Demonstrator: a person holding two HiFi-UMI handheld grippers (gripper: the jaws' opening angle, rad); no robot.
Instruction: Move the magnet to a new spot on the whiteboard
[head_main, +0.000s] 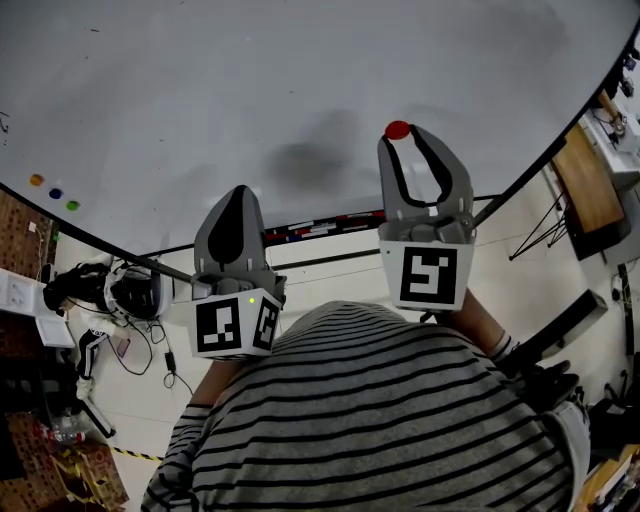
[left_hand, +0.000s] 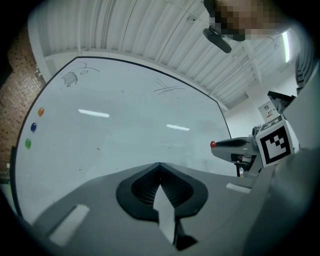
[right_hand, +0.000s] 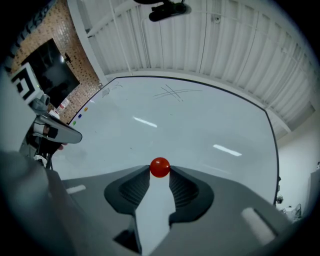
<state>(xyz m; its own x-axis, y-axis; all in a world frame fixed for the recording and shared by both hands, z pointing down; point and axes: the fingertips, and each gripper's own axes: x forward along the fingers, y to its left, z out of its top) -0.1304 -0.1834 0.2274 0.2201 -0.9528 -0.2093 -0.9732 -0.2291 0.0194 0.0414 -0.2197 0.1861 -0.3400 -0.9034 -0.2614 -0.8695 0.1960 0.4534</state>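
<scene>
The right gripper (right_hand: 160, 173) pinches the red magnet (right_hand: 159, 167) at its jaw tips, one pad on each side, right at the whiteboard (right_hand: 210, 120) surface. The left gripper (left_hand: 160, 166), jaws together and empty, is well to the magnet's left.

A pen tray (head_main: 318, 228) holds red and black markers lying end to end; far to its left and higher in the head view sit three small dots in a slanting row, orange (head_main: 36, 180), blue (head_main: 55, 193) and green (head_main: 72, 206); left of the tray and lower, a white and black headset (head_main: 128, 291) lies on the floor (head_main: 330, 275), with dark cables (head_main: 160, 355) curling just beneath it; further left stands a brick wall (head_main: 14, 232); right of the tray, thin black tripod legs (head_main: 545, 228) spread out; beyond them a wooden bench (head_main: 588, 180); high above the tray, a white slatted ceiling (right_hand: 210, 45).
</scene>
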